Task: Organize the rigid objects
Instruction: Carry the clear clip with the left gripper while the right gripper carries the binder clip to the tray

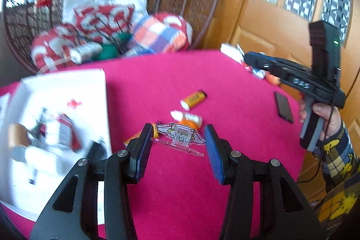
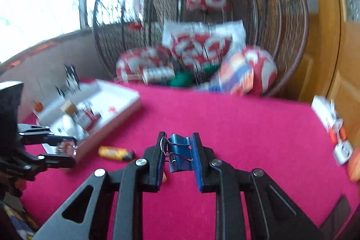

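My left gripper (image 1: 177, 131) is shut on a clear acrylic clip with a cartoon figure (image 1: 180, 135), held above the pink tablecloth (image 1: 180, 78). The right wrist view shows that same gripper (image 2: 74, 149) at the left with the clear clip (image 2: 65, 147) between its tips, beside the white box (image 2: 126, 96). My right gripper (image 2: 178, 136) is shut on a blue binder clip (image 2: 180, 153), lifted off the cloth. In the left wrist view the right gripper (image 1: 246, 57) is at the far right in a person's hand (image 1: 324, 114).
The open white box (image 1: 67, 87) with several items stands at the left. An orange tube (image 1: 194, 100), small orange and white pieces (image 1: 189, 119) and a black phone (image 1: 284, 107) lie on the cloth. A wicker chair with cushions (image 1: 108, 21) stands behind the table and a wooden door (image 1: 270, 15) at the right.
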The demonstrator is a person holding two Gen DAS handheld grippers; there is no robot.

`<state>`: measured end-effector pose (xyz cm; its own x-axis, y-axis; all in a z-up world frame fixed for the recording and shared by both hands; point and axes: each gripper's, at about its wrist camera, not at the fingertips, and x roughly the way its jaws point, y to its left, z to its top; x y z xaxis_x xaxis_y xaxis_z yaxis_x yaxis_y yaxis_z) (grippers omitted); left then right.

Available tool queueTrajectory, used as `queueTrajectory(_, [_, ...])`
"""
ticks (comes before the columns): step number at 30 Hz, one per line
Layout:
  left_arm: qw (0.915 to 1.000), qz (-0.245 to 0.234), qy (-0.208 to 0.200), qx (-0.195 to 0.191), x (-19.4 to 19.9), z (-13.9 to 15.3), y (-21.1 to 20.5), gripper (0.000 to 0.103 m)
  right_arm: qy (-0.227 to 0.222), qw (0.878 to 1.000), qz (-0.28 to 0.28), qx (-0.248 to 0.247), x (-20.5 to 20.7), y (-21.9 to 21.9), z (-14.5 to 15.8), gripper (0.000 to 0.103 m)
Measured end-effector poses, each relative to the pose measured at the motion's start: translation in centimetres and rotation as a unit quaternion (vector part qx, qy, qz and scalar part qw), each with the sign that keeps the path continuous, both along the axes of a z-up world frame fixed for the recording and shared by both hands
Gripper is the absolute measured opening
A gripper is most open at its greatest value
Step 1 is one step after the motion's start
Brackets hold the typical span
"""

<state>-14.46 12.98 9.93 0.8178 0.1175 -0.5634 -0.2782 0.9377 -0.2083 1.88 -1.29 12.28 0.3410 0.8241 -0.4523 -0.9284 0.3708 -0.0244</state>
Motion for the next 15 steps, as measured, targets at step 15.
queueTrajectory(15, [0.9722,0.179,-0.123,0.088,-12.6,10.0,5.6,0.046,-0.065,0.988,0.017,0.138,-2.8,-1.7,9.0,0.021])
